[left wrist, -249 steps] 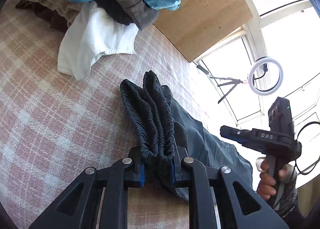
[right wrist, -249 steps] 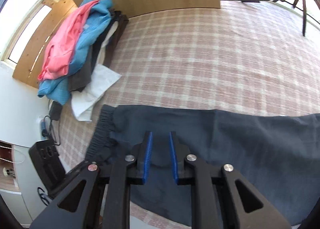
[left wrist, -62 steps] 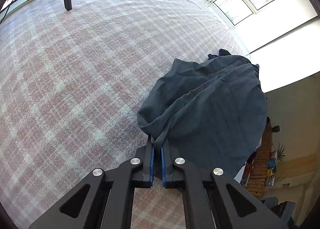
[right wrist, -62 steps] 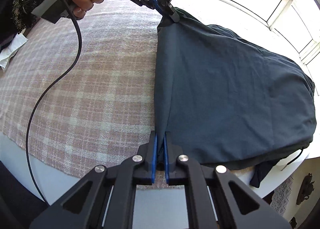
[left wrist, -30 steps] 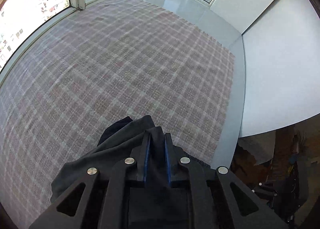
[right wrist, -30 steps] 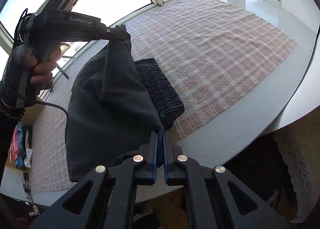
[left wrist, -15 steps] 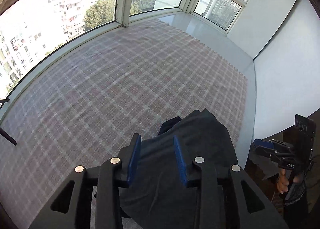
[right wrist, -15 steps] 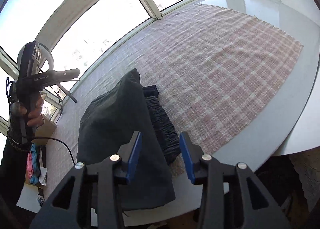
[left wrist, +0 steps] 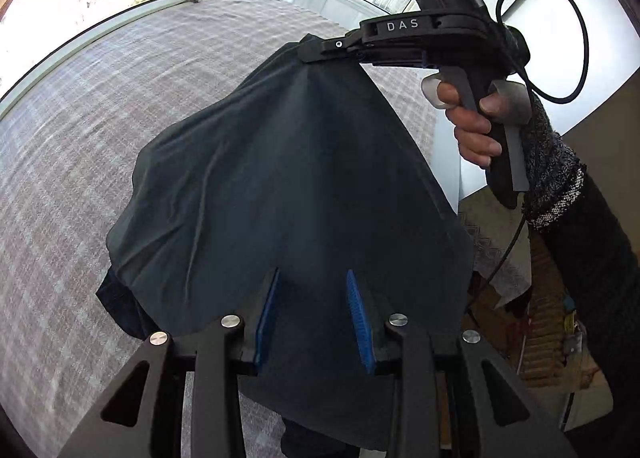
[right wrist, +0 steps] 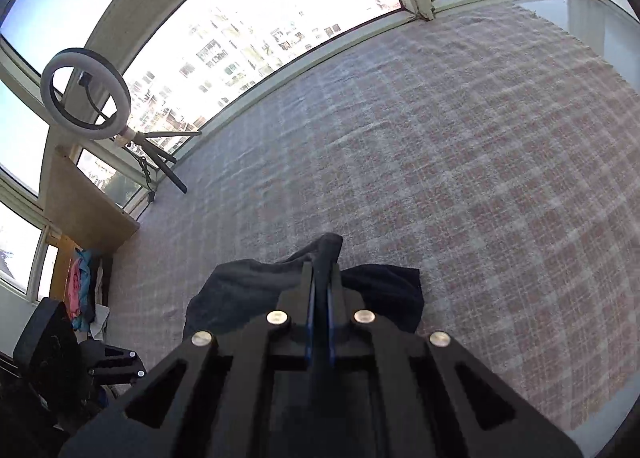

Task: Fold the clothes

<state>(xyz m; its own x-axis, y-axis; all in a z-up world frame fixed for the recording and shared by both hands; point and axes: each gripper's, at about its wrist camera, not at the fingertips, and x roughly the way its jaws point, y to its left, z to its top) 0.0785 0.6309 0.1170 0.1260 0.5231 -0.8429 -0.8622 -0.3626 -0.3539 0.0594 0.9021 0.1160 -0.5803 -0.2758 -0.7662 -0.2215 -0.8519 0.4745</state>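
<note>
A dark grey garment (left wrist: 288,186) lies folded over on the plaid cloth (left wrist: 80,130), draped up to a peak. My left gripper (left wrist: 314,298) is open, its blue pads (left wrist: 266,310) just above the garment's near part. My right gripper (left wrist: 316,52) shows in the left wrist view, shut on the garment's far top edge and holding it lifted. In the right wrist view the right gripper (right wrist: 321,278) is shut on a fold of the dark garment (right wrist: 248,290), with the rest bunched below the fingers.
The plaid cloth (right wrist: 440,162) covers a white table by the windows. A ring light on a tripod (right wrist: 88,98) stands at the far left. A pile of coloured clothes (right wrist: 80,290) lies by a wooden board (right wrist: 84,202). The table edge (right wrist: 600,418) is at the right.
My right gripper was open half a second ago and has shut on the garment's far edge, lifting it. My left gripper stays open and has swung round over the garment.
</note>
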